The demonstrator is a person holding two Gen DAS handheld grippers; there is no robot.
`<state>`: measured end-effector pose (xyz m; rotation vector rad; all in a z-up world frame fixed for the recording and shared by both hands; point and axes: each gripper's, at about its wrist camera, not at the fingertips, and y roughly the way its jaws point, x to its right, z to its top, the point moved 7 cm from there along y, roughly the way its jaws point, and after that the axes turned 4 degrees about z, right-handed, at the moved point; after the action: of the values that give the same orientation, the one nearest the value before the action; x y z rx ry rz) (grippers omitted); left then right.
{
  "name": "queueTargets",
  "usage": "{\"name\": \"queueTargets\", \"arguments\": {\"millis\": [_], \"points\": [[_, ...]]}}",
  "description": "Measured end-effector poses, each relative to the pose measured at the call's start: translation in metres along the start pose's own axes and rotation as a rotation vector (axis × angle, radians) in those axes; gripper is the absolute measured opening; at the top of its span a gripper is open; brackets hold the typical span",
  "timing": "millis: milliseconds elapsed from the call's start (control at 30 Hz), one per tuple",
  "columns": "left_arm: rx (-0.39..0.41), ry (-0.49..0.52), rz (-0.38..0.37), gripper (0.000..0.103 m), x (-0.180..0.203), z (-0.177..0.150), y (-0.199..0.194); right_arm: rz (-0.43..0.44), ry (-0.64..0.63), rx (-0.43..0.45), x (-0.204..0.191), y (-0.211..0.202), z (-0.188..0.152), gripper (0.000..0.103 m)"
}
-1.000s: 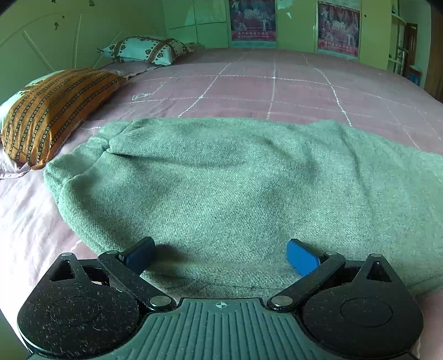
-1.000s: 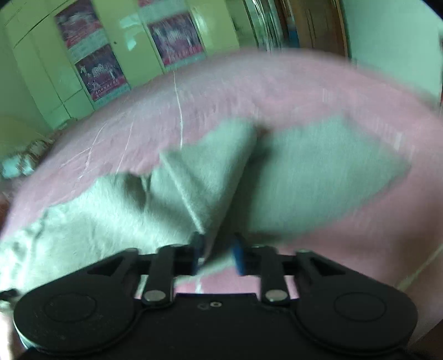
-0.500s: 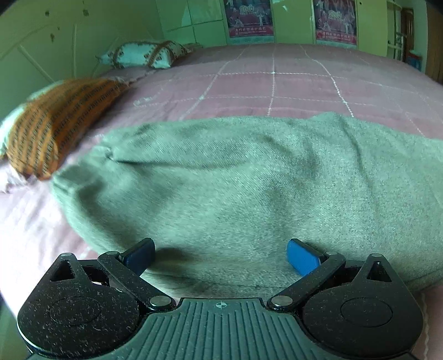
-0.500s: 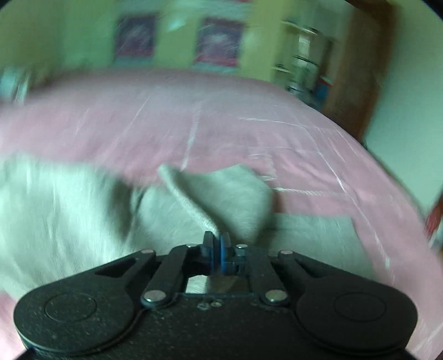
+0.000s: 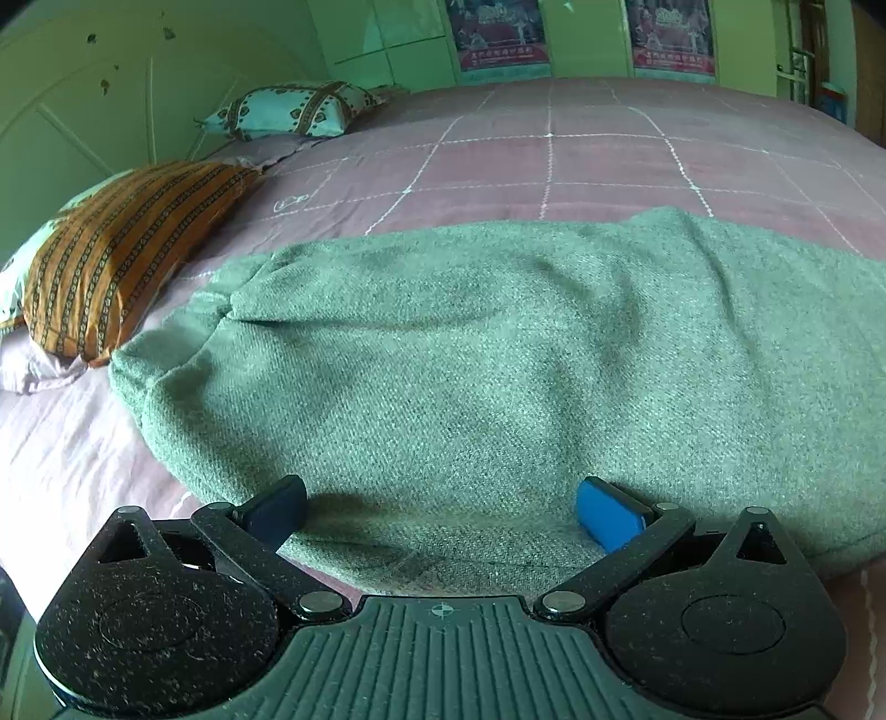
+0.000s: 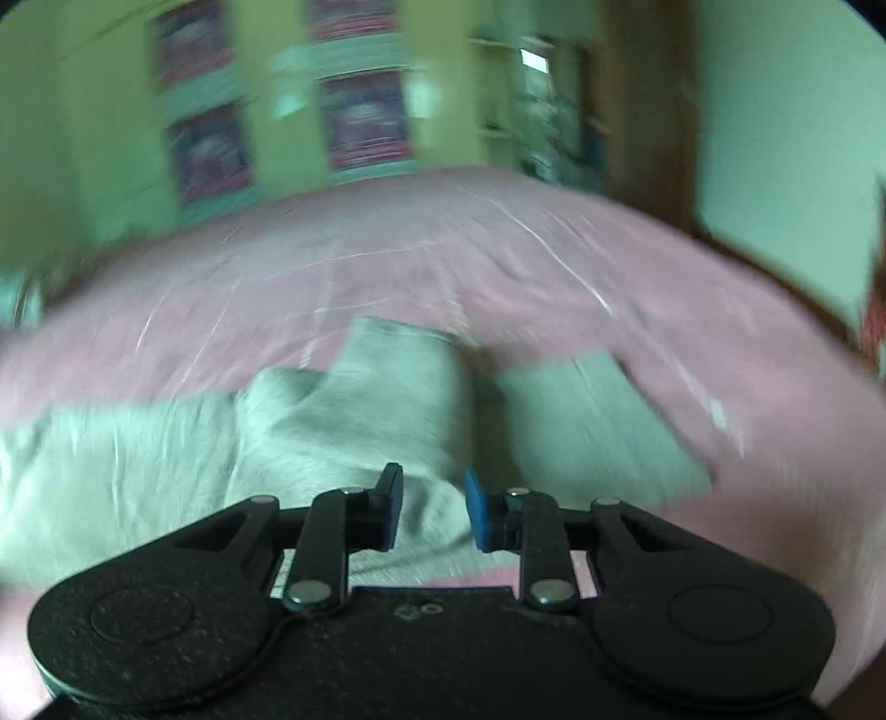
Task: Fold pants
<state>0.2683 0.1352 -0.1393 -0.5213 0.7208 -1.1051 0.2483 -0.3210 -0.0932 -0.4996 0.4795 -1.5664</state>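
Note:
Grey-green pants lie spread on the pink bed. In the left wrist view my left gripper is wide open, its blue fingers resting at the near edge of the cloth, holding nothing. In the blurred right wrist view the pants show a leg folded over in a raised hump, with the other leg end flat to the right. My right gripper is partly open just over the near cloth edge, with cloth showing between the jaws but not clamped.
An orange striped pillow and a blue patterned pillow lie at the left by the headboard. The checked pink bedspread stretches beyond the pants. Green wardrobe doors with posters stand at the back.
My right gripper was shut on a pants leg half a second ago and has now opened, leaving the folded leg lying on the bed. The left gripper stayed open, barely moving.

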Motion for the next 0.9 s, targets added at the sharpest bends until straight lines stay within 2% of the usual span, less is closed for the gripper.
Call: {"name": "queueTargets", "arguments": {"millis": [133, 267, 300, 333, 367, 400, 467, 567, 633, 667, 700, 800, 833, 900], "points": [[-0.005, -0.007, -0.015, 0.103, -0.003, -0.001, 0.000, -0.006, -0.269, -0.022, -0.032, 0.026, 0.005, 0.018], [-0.009, -0.010, -0.016, 0.103, -0.002, 0.000, 0.001, -0.023, -0.507, -0.067, -0.061, 0.051, -0.001, 0.032], [-0.008, -0.010, -0.017, 0.103, -0.003, 0.000, 0.001, -0.040, -0.553, -0.067, -0.066, 0.054, -0.002, 0.032], [-0.008, -0.011, -0.017, 0.103, -0.003, 0.000, 0.001, -0.058, -0.582, -0.073, -0.067, 0.058, -0.002, 0.030], [-0.008, -0.011, -0.018, 0.103, -0.003, 0.000, 0.001, -0.064, -0.565, -0.070, -0.064, 0.061, 0.000, 0.015], [-0.008, -0.011, -0.019, 0.103, -0.003, 0.000, 0.001, -0.045, -0.493, -0.060, -0.058, 0.059, 0.006, 0.001], [-0.008, -0.010, -0.022, 0.103, -0.003, 0.000, 0.001, -0.021, -0.289, 0.006, -0.036, 0.042, 0.028, 0.001], [-0.003, -0.011, -0.020, 0.103, -0.002, -0.001, 0.001, 0.057, 0.180, 0.195, 0.027, -0.011, 0.055, 0.001], [-0.001, -0.011, -0.020, 0.103, -0.002, -0.001, 0.001, 0.077, 0.544, 0.247, 0.090, -0.026, 0.037, 0.001], [-0.001, -0.010, -0.020, 0.103, -0.002, -0.001, 0.001, 0.083, 0.688, 0.246, 0.117, -0.025, 0.019, 0.001], [-0.001, -0.010, -0.021, 0.103, -0.002, -0.001, 0.001, 0.076, 0.792, 0.203, 0.140, -0.015, -0.004, 0.001], [-0.009, -0.005, -0.027, 0.103, -0.003, -0.001, 0.001, 0.081, 0.965, 0.044, 0.173, 0.018, -0.059, 0.001], [-0.014, -0.003, -0.031, 0.103, -0.003, 0.000, 0.002, 0.121, 1.032, 0.052, 0.179, 0.020, -0.069, 0.001], [-0.023, 0.002, -0.040, 0.103, -0.004, 0.002, 0.002, 0.133, 1.038, 0.076, 0.180, 0.014, -0.067, 0.001]]}}
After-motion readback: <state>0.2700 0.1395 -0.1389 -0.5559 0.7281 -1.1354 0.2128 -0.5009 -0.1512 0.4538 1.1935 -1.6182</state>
